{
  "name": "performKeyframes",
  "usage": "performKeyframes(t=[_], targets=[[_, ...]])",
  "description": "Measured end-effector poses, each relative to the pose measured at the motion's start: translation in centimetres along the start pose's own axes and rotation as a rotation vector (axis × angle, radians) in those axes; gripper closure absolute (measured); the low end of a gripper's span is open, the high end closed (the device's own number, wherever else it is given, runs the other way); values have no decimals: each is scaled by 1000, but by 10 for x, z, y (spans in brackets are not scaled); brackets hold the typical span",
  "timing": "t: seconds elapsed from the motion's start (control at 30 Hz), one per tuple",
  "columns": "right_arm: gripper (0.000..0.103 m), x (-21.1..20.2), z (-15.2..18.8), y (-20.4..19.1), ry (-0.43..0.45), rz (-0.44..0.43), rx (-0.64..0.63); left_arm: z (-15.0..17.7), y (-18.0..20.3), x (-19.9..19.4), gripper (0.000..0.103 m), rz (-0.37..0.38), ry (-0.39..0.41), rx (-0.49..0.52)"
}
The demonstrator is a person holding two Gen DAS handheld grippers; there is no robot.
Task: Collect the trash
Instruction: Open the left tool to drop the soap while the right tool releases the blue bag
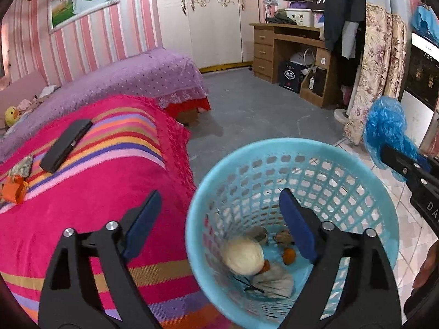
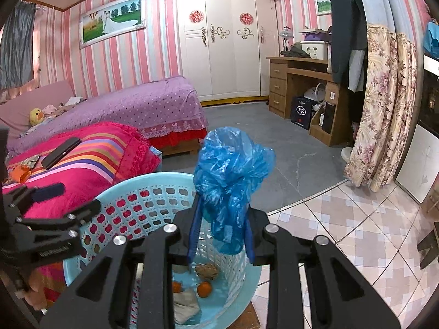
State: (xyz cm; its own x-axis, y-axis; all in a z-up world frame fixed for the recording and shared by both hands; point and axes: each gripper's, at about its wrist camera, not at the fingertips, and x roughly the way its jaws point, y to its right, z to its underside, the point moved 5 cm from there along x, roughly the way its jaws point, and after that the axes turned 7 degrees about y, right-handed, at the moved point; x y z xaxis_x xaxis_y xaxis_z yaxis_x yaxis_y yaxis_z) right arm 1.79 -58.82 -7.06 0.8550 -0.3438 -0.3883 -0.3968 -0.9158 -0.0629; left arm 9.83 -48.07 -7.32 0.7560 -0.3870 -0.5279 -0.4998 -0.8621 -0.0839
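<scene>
Hovering over the near rim of a light blue plastic basket (image 1: 323,148), the left gripper (image 1: 219,219) has its jaws spread wide with nothing between them; one blue pad stands over the pink blanket, the other over the basket's inside. The basket has a lattice wall of small cut-outs and stands just beside the bed, partly on the tiled floor (image 2: 343,219).

At the bottom of the basket lie a pale round ball of crumpled paper (image 1: 242,256), a crumpled grey-white wad (image 1: 274,281), two small orange pieces (image 1: 289,255), a brownish clump (image 2: 207,271) and a thin dark strand.

The right gripper (image 2: 221,235) is closed to a narrow gap around a bunched blue plastic bag (image 2: 230,175). Its pads press the bag's lower end from both sides, and most of the bag billows up above the fingertips. From the right wrist view the bag hangs over the basket's far rim; from the left wrist view it sits to the right of the basket, above the tiles.

On the bed, a striped pink blanket (image 1: 96,213) carries a dark flat rectangular case (image 1: 65,145), an orange wrapper (image 1: 15,190) and a patterned scrap (image 1: 23,166) close to each other near the blanket's left edge. Behind it is a purple dotted bedspread (image 1: 129,82) with a yellow duck toy (image 1: 12,115) near the headboard. Farther back stand a white wardrobe (image 2: 222,44) and a wooden desk (image 2: 299,85).
</scene>
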Motion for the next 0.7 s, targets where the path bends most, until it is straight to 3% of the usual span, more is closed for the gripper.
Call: performKeyframes(t=[0.13, 0.53, 0.57, 0.63, 0.67, 0.7], targets=[[76, -1, 1, 0, 0, 1, 3, -3, -24, -5, 10, -38, 19, -23], [75, 9, 4, -20, -23, -38, -41, -2, -80, -17, 7, -104, 39, -83], [72, 11, 5, -21, -30, -41, -41, -2, -83, -19, 7, -102, 39, -89], [46, 14, 7, -23, -44, -30, -42, -1, -86, -21, 7, -98, 40, -95], [26, 15, 8, -24, -48, -17, -46, -1, -88, -23, 7, -97, 41, -96], [21, 15, 9, -24, -51, 2, -51, 0, -89, -25, 7, -98, 44, -92]])
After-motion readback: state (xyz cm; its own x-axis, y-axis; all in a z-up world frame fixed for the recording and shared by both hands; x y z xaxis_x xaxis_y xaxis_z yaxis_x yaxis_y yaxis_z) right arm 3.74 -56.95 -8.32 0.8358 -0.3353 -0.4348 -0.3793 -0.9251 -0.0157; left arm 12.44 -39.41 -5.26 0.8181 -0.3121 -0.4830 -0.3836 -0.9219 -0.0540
